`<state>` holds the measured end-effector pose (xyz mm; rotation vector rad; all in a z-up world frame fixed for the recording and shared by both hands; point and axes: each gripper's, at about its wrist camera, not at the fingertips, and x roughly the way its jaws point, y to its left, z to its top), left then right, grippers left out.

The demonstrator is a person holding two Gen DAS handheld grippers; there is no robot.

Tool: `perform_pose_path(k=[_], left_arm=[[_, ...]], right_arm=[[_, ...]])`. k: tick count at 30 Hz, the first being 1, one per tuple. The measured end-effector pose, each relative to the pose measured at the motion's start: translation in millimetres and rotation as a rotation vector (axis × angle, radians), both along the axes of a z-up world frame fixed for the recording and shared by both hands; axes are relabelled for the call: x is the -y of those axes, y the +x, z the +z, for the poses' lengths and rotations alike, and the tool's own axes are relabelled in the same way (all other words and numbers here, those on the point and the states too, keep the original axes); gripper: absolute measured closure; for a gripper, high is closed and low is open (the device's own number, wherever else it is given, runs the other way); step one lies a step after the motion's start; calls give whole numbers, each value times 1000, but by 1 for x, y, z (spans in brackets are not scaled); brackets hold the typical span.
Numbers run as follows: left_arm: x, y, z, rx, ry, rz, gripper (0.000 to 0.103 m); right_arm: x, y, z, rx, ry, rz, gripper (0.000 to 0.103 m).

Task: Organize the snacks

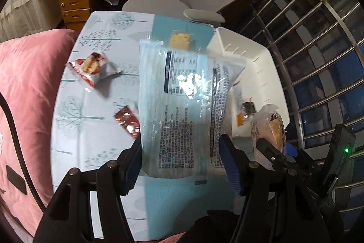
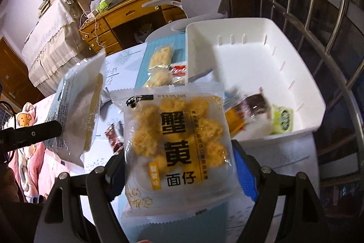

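Snack packets aloft above the tabletop (image 1: 95,22): left gripper (image 1: 179,158) jaws clamp a pale blue packet (image 1: 182,106), right gripper (image 2: 179,172) jaws a crab-roe noodle packet (image 2: 175,145). Next, likely lowering both into the white bin (image 2: 250,56) at right.

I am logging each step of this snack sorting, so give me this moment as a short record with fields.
left gripper: shut on pale blue packet, printed back toward the camera
right gripper: shut on noodle snack packet, yellow pieces inside
white bin: holds a few small packets at its near end
still on tablecloth: red-and-white packet, red packet
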<state>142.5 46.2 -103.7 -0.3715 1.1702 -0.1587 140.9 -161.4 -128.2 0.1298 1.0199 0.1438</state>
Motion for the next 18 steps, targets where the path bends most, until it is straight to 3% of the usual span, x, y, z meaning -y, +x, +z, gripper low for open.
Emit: perform_pose_path(k=[1,2,4,5,7,18], left_arm=[[6,2,1,2,-4,1,42],[12,3,2,7,-7,1,54],[27,8,8,28,-30,-17,58],[34,11,11,40,-41,-24,67],[51,18,15,55,-60,-38,77],[118,38,9,48,-44,-46,77]], right_arm=[[6,1,2,4,-1,4,22],[13,3,4,9,-4,9,22],[26,6,8,16,-9,18,22],[33,8,10,18,-8,23,22],[49,14,12,23,-9,31,22],[93,47,33,104,-78,92,22]])
